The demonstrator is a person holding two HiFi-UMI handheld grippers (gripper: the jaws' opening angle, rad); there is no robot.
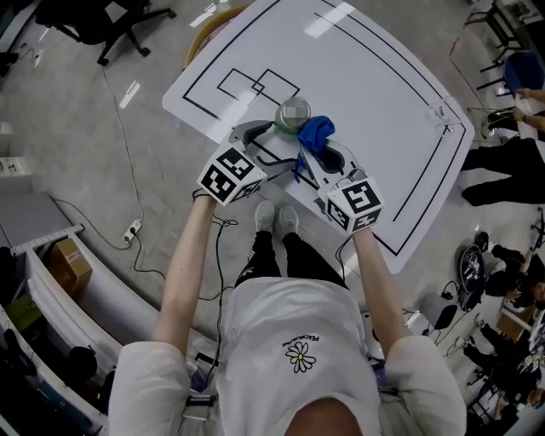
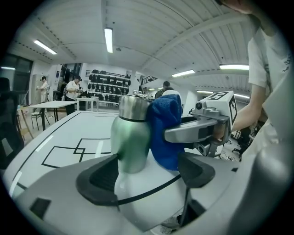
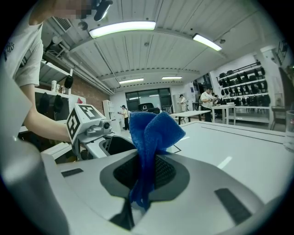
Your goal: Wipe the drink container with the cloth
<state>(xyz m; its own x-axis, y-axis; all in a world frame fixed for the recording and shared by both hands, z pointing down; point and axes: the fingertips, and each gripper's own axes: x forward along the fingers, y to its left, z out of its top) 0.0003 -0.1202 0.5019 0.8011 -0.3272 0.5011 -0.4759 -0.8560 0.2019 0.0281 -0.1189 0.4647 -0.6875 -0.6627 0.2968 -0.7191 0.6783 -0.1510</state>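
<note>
A white table (image 1: pixel 366 94) carries black lines, with two overlapping rectangles (image 1: pixel 258 87) near its left end. A clear glass (image 1: pixel 441 113) stands at its far right corner. On the grey floor to the left are a black office chair (image 1: pixel 111 21), a power strip (image 1: pixel 132 231) with its cable, and a cardboard box (image 1: pixel 68 266). People sit at the right (image 1: pixel 511 162). Behind, a person (image 2: pixel 73 89) stands near dark shelves (image 2: pixel 108 82) under ceiling lights (image 2: pixel 109 40).

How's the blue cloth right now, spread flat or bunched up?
Bunched up. The right gripper pinches the cloth between shut jaws, and its folds rise in a clump beside the green bottle.
</note>
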